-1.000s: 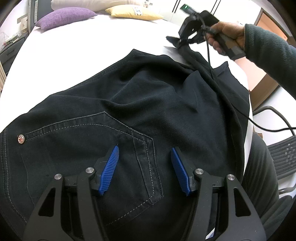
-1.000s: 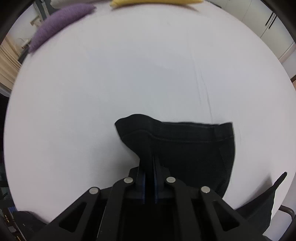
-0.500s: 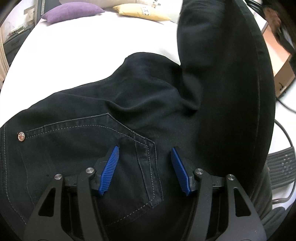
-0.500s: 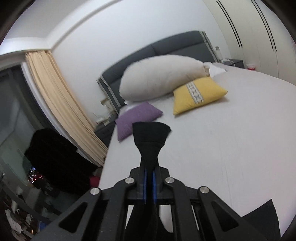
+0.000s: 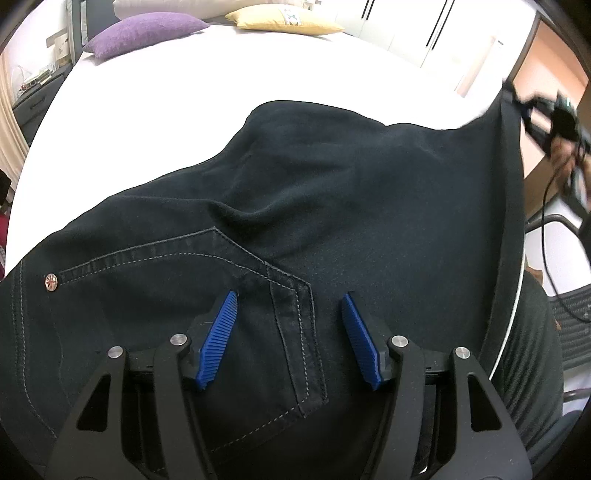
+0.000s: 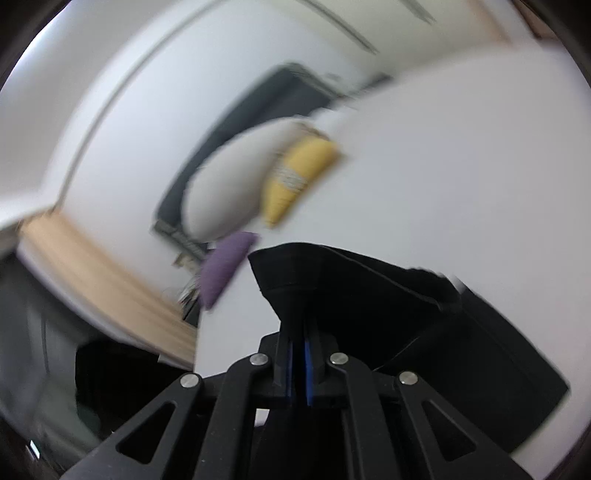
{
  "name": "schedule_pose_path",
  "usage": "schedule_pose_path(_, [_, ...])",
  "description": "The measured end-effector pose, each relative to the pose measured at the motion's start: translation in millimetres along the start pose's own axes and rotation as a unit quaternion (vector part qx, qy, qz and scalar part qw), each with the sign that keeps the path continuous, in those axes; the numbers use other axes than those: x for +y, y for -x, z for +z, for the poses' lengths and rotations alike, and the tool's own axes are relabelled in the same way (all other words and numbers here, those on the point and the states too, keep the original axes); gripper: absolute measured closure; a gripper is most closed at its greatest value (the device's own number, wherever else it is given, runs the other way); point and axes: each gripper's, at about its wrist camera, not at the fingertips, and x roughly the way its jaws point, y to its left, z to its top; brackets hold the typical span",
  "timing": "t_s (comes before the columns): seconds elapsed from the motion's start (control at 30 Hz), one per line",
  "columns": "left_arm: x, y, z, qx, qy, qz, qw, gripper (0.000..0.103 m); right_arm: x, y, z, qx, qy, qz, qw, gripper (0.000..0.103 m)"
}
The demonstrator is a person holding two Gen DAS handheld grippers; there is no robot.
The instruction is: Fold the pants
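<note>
One hand-held gripper (image 6: 299, 354) pinches pants (image 6: 369, 295) — other (image 5: 288, 314) gapes.

Bare bed (image 5: 155, 122) lay open far and left of the pants (image 5: 332, 206). Purple pillow (image 5: 147, 33) and yellow pillow (image 5: 284, 24) blocked the far edge.

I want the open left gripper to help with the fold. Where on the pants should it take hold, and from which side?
Probably the waist end of the pants, near the back pocket right under the open left gripper. The denim lies flat on the bed there, so come down from above and pinch up a ridge of cloth. The right gripper already clamps the far end.
</note>
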Motion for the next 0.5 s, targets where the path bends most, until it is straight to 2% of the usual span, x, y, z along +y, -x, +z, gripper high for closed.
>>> schedule_pose_path(0.1, [-8.9, -2.8, 0.1, 0.002, -0.003, 0.007, 1.0, 0.045, -31.8, 13.0, -7.8, -0.023, -0.055, 0.033, 0.998, 0.097])
schedule_pose_path(0.23, [-18.1, -4.6, 0.0, 0.006, -0.004, 0.016, 0.9998, 0.042, -40.3, 32.2, -7.0, -0.046, -0.051, 0.08, 0.994, 0.097])
schedule_pose_path(0.3, [-21.8, -8.1, 1.2, 0.008, -0.007, 0.02, 0.9997, 0.039, -52.8, 37.7, -11.3, -0.054, -0.067, 0.07, 0.994, 0.096])
schedule_pose_path(0.37, [-26.5, -11.1, 1.2, 0.009, -0.009, 0.026, 0.9996, 0.038, -96.8, 42.4, -23.4, -0.051, -0.121, 0.002, 0.991, 0.085])
schedule_pose_path(0.4, [-28.2, -12.3, 1.5, 0.009, -0.009, 0.027, 0.9995, 0.038, -119.2, 44.2, -32.3, -0.038, -0.163, -0.036, 0.985, 0.061])
schedule_pose_path(0.43, [-27.9, -15.0, 1.4, 0.009, -0.009, 0.028, 0.9995, 0.038, -137.5, 49.0, -40.4, -0.036, -0.202, -0.055, 0.977, 0.042])
schedule_pose_path(0.5, [-29.4, -17.6, 2.0, 0.01, -0.009, 0.029, 0.9995, 0.038, -151.9, 64.7, -48.0, -0.058, -0.23, -0.026, 0.971, 0.045])
